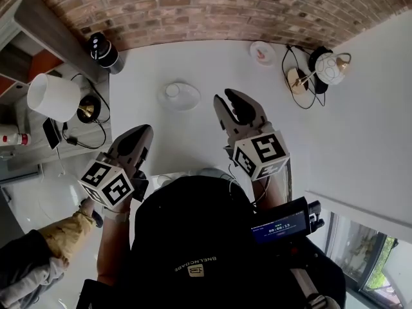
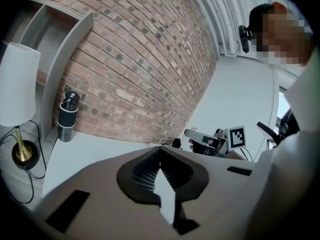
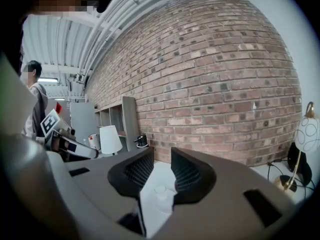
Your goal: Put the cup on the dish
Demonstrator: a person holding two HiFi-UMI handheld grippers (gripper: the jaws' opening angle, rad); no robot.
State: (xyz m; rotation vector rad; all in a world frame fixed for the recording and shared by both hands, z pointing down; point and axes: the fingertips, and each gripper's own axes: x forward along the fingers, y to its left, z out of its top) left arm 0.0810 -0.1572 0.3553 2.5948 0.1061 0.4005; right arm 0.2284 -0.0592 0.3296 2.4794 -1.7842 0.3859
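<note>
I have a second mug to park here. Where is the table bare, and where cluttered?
Bare: the wide white stretch right of the right gripper, below the globe lamp; also between the dish and the small round piece by the wall. Crowded: the left edge, with the shaded lamp, its cable and the black flask.

Ahead of me a red brick wall backs the white table; a grey shelf unit stands left, 1 white-shaded lamp beside it.
</note>
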